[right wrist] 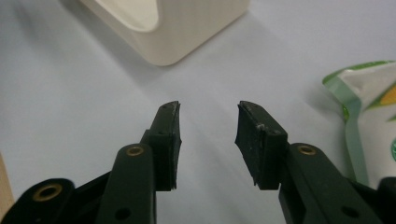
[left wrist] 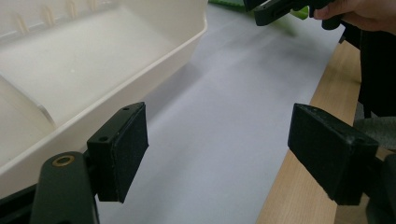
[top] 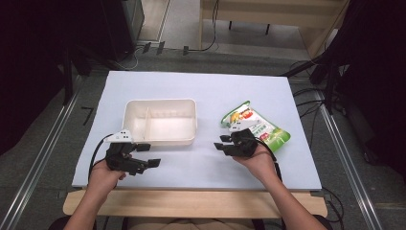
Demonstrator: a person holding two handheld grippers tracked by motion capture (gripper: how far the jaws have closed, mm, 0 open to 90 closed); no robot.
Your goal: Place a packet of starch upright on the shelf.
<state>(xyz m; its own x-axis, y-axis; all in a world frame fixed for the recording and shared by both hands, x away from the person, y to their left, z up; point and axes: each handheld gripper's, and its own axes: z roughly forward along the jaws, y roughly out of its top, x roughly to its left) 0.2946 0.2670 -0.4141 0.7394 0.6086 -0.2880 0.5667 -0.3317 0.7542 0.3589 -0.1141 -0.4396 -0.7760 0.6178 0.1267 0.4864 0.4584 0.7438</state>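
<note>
A: What is on the white table?

B: A cream tray with 2 parts inside, and a green snack bag lying flat to the right of it. They are apart from each other.

A: Where are the hands?

B: Both come in from the near edge. The left gripper is just in front of the tray, near its left corner. The right gripper sits right by the bag, at the bag's near left side.

A: Is the left one holding something?

B: No. Its jaws stand wide apart, and there is only bare table between them. The tray's wall is just past its left jaw.

A: And the right one?

B: Its jaws are partly apart (the gap is small) with nothing in between, just white table. The bag lies off to its right side, not between the jaws. A corner of the tray is ahead of it.

A: So the bag is not picked up?

B: Right, it lies on the table.
</note>
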